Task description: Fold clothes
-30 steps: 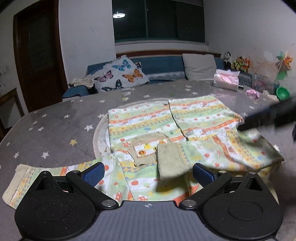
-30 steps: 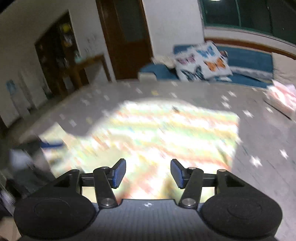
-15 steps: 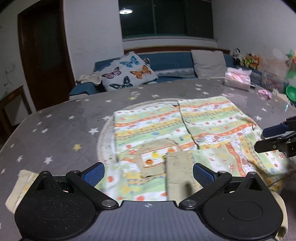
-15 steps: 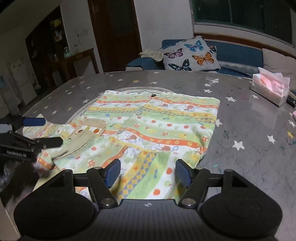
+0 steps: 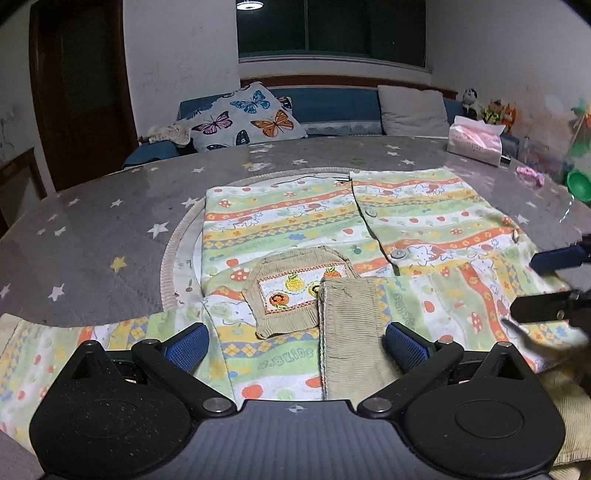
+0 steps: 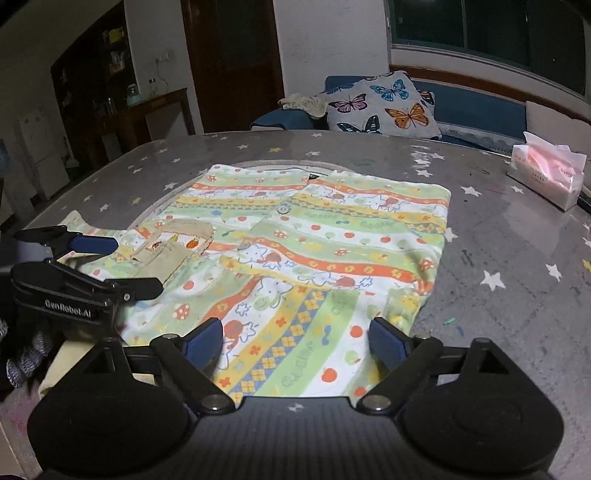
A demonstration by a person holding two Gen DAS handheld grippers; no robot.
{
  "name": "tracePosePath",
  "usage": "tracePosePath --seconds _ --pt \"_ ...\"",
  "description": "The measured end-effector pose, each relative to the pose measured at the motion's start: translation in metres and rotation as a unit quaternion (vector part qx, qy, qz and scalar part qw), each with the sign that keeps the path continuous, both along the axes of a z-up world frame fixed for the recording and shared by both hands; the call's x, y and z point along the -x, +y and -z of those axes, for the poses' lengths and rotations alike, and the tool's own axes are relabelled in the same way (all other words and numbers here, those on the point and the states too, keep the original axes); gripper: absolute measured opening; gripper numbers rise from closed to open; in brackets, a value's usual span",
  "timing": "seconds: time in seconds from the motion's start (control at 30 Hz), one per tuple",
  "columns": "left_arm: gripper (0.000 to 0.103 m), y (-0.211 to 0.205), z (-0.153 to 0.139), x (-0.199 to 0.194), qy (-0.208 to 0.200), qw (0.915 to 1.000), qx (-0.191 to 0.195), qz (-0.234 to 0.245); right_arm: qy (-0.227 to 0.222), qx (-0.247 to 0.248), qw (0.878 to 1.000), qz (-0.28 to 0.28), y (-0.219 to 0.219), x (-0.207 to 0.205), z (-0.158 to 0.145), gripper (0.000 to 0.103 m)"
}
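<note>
Printed shirt (image 6: 325, 240) lies flat, collar toward the sofa (image 6: 476, 107); both claws (image 5: 295, 343) (image 6: 295, 338) gape wide, holding nothing

White walls (image 5: 177, 55) close in a dim room. A dark window (image 5: 332, 29) reflects a round ceiling lamp (image 5: 250, 4). Below it a blue sofa (image 5: 332, 107) carries a butterfly cushion (image 5: 247, 118) and a grey pillow (image 5: 412, 110). A dark wooden door (image 5: 79, 85) stands at the left. Beyond the grey, star-printed table's (image 5: 92, 229) left edge are dark shelves (image 6: 92, 74) and a low wooden cabinet (image 6: 159, 110).
</note>
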State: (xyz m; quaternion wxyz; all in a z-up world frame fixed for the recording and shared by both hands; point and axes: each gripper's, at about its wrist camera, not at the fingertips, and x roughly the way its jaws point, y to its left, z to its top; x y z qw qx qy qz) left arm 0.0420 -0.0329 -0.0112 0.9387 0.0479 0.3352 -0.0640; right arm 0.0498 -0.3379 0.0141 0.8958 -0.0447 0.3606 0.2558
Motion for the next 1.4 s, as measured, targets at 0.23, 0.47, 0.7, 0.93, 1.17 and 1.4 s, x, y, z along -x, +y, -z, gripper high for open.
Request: tracePosePath --seconds 0.23,0.47,0.7,0.93,1.17,1.4 --pt "0.103 -0.001 0.0 0.0 0.0 1.0 0.0 -0.001 -0.019 0.019 1.0 -0.01 0.009 0.008 0.008 0.103" --pt "0.103 0.009 -0.006 0.005 -0.003 0.9998 0.015 -0.015 -0.035 0.027 0.999 -0.01 0.012 0.013 0.012 0.103" --pt "0.103 0.067 -0.025 0.028 -0.037 0.9931 0.011 -0.111 -0.042 0.028 0.999 -0.009 0.013 0.015 0.013 0.103" --pt "0.103 0.157 -0.024 0.049 -0.04 0.9626 -0.006 -0.268 -0.042 0.027 0.999 -0.009 0.012 0.015 0.013 0.103" --pt "0.103 0.216 -0.013 0.055 -0.024 0.9411 -0.016 -0.337 -0.042 0.027 0.999 -0.009 0.013 0.015 0.014 0.103" --pt "0.103 0.225 -0.006 0.049 -0.008 0.9453 0.006 -0.326 -0.042 0.027 0.999 -0.009 0.013 0.015 0.014 0.103"
